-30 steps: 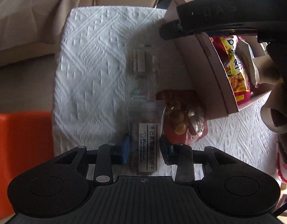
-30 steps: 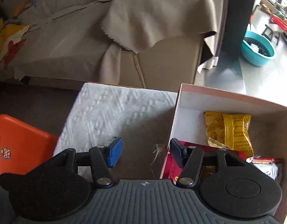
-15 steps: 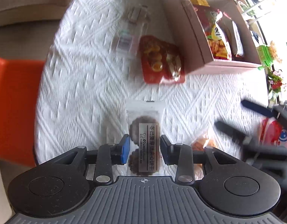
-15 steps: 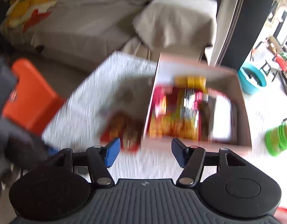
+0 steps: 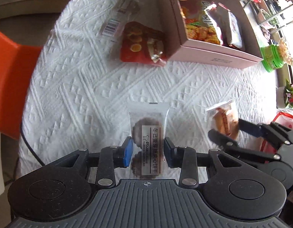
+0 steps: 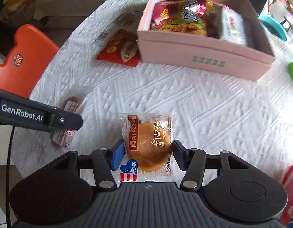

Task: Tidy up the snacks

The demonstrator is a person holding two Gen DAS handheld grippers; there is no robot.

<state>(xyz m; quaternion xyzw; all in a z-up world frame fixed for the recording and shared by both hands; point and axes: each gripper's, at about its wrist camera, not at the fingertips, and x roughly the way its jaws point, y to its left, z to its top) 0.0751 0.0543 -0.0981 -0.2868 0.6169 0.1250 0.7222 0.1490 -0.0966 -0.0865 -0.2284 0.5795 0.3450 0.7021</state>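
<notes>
My left gripper (image 5: 148, 153) is shut on a clear pack of dark biscuits (image 5: 147, 138), held over the white cloth; it also shows in the right wrist view (image 6: 67, 122). My right gripper (image 6: 148, 156) stands around a wrapped golden pastry (image 6: 149, 144) with its fingers at the wrapper's sides; that pastry shows in the left wrist view (image 5: 223, 121). A pink cardboard box (image 6: 201, 51) full of snack bags stands at the far side. A red snack pack (image 5: 141, 44) and a clear pack with a barcode (image 5: 118, 21) lie next to the box.
A white textured cloth (image 5: 89, 87) covers the table. An orange chair (image 6: 22, 60) stands at the left edge. A green container (image 5: 274, 56) is right of the box. A red and white bag (image 6: 291, 191) is at the near right.
Both grippers pulled back from the box to the near side of the table. The left still holds the biscuit pack. The right, empty before, now has the pastry between its fingers.
</notes>
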